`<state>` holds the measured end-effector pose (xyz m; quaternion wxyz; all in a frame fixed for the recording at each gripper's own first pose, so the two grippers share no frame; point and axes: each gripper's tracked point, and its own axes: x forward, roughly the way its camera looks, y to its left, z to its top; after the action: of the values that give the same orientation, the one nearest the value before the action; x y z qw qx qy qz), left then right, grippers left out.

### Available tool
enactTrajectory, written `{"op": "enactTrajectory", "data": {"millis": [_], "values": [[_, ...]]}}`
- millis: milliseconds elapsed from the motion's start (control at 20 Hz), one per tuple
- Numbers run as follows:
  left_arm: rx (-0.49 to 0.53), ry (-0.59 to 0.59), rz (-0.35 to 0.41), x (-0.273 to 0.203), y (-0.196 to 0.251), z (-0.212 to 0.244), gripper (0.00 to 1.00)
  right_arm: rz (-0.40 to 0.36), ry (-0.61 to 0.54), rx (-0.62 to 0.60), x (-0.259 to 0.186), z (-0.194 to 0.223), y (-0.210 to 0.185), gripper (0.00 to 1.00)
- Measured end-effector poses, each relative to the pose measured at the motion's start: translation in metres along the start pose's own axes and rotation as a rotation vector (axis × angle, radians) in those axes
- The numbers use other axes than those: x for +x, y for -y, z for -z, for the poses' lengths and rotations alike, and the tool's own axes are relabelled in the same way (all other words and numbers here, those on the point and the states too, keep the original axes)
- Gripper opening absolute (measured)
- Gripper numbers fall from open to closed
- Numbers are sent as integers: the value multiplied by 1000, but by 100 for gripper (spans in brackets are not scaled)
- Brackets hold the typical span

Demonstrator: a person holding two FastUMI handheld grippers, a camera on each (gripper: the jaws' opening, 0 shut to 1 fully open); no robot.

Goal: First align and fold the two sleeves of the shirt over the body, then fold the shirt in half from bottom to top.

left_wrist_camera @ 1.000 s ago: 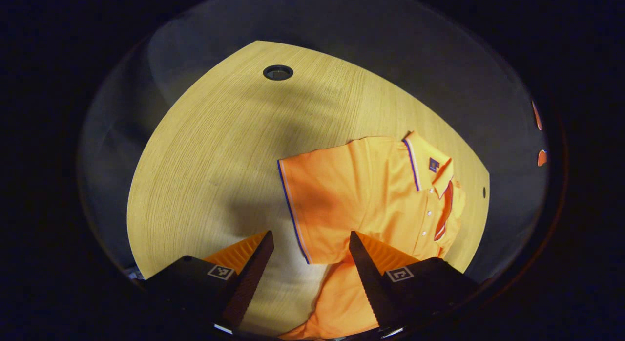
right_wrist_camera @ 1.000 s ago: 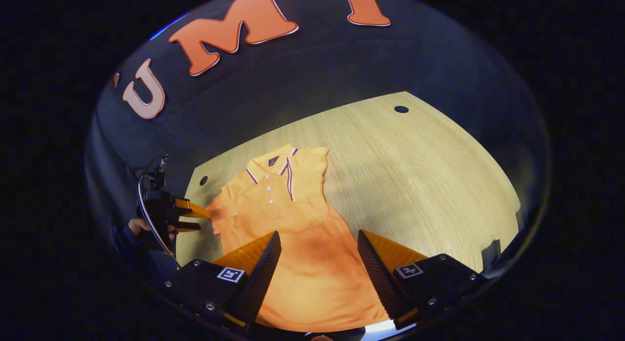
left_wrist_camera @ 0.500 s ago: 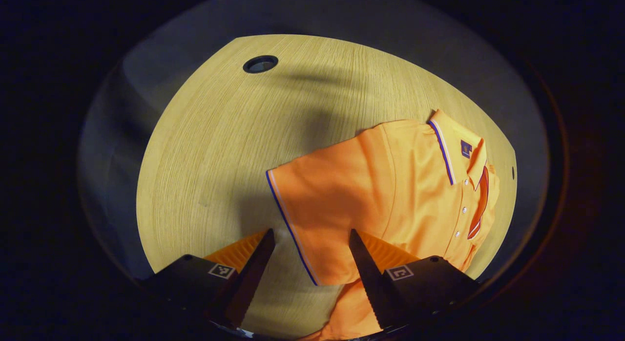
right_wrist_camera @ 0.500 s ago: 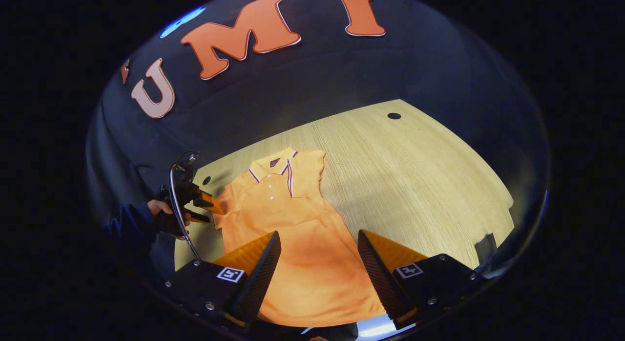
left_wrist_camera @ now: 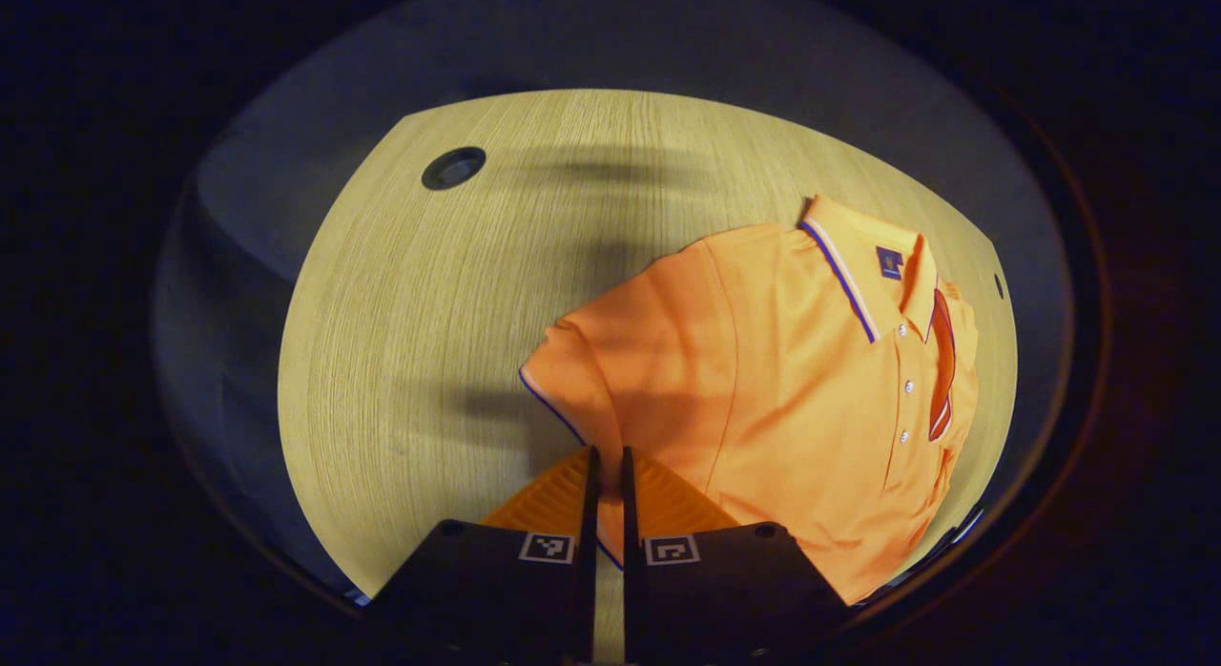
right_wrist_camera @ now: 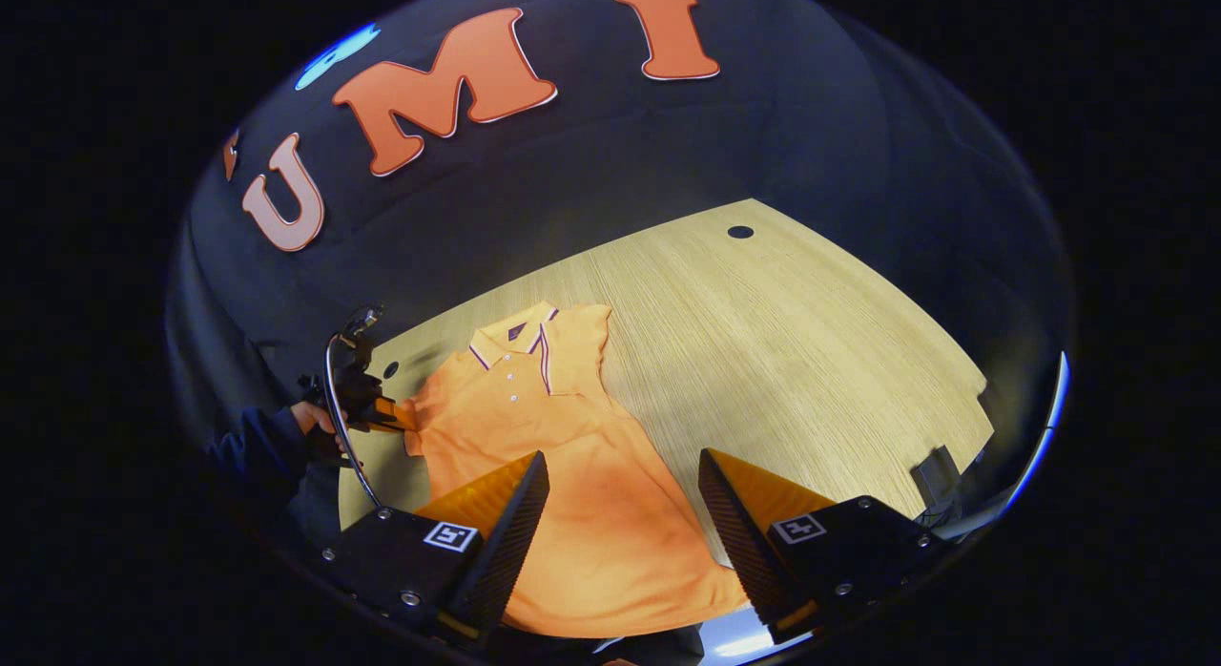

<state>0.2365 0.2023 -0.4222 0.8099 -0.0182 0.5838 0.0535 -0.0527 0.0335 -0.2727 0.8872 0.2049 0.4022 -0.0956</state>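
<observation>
An orange polo shirt [left_wrist_camera: 811, 389] lies flat on the wooden table [left_wrist_camera: 429, 313], collar [left_wrist_camera: 854, 265] towards the far side. My left gripper [left_wrist_camera: 606, 451] is shut on the striped hem of the near sleeve [left_wrist_camera: 610, 370]. The other sleeve [left_wrist_camera: 940, 361] lies folded over the chest beside the buttons. In the right gripper view, my right gripper [right_wrist_camera: 623, 466] hovers open above the lower part of the shirt [right_wrist_camera: 563, 456], nothing between its fingers. Farther off, the left gripper [right_wrist_camera: 386, 416], held by a hand [right_wrist_camera: 310, 418], pinches the sleeve [right_wrist_camera: 420, 423] at the shirt's left.
A round cable hole [left_wrist_camera: 453, 167] sits in the table beyond the sleeve, and a smaller hole [left_wrist_camera: 997, 284] lies past the collar. Bare wood [right_wrist_camera: 792, 361] stretches to the right of the shirt. A small dark object [right_wrist_camera: 930, 470] sits at the table's near right edge.
My left gripper moved forward onto the near sleeve and shut on its hem. The right gripper stayed open and drew back slightly from the shirt.
</observation>
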Motion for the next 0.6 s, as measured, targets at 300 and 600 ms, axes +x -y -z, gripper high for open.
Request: {"op": "enactTrajectory", "data": {"millis": [300,600], "values": [[130,134,44,-32,27,-35,12,-41,9,45,-2,4,-4,96],[229,174,80,-35,73,-50,12,-20,15,57,-6,8,2,98]]}}
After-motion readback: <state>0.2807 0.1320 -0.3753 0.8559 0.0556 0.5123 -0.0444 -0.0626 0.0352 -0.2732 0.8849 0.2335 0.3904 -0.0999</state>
